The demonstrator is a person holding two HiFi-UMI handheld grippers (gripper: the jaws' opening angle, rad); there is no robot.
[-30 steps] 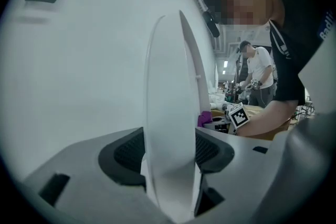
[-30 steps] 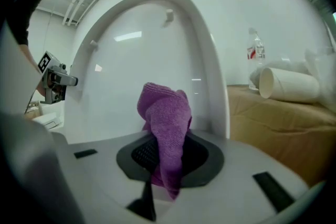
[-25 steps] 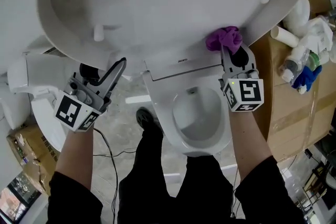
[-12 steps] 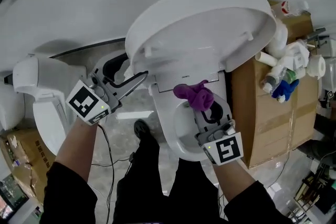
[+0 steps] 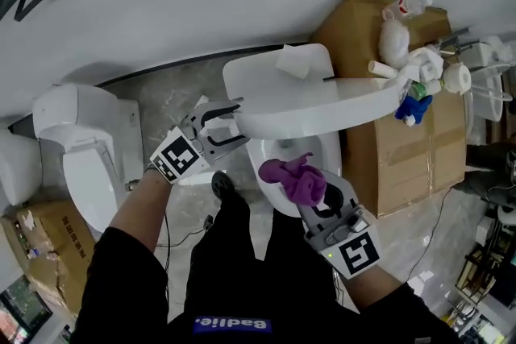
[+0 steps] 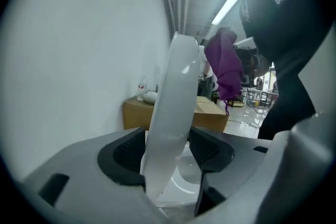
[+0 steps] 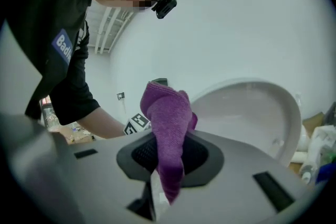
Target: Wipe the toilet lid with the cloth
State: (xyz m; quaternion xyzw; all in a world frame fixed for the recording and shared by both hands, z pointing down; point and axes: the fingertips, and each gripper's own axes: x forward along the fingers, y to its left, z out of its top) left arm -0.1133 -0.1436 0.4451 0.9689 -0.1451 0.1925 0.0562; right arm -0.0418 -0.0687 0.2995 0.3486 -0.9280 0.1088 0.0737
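Bright, even indoor light — a ceiling tube (image 6: 229,5) glows overhead. Both gripper views curve fisheye-style, with black corners and softly blurred foregrounds.

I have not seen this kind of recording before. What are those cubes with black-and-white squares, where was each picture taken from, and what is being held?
There is no robot here. A person holds a two-finger gripper in each hand, and the marker cubes are parts of those grippers. The wide picture comes from a camera on the person's head, looking steeply down at a toilet bowl. The other two come from cameras riding on the grippers, each looking along its own fingers.

The left gripper is shut on the edge of the white toilet lid, holding it up off the bowl. The right gripper is shut on a purple cloth, which is over the bowl and not touching the lid.

On one side stands a cardboard box with bottles on top, and on the other a second toilet.
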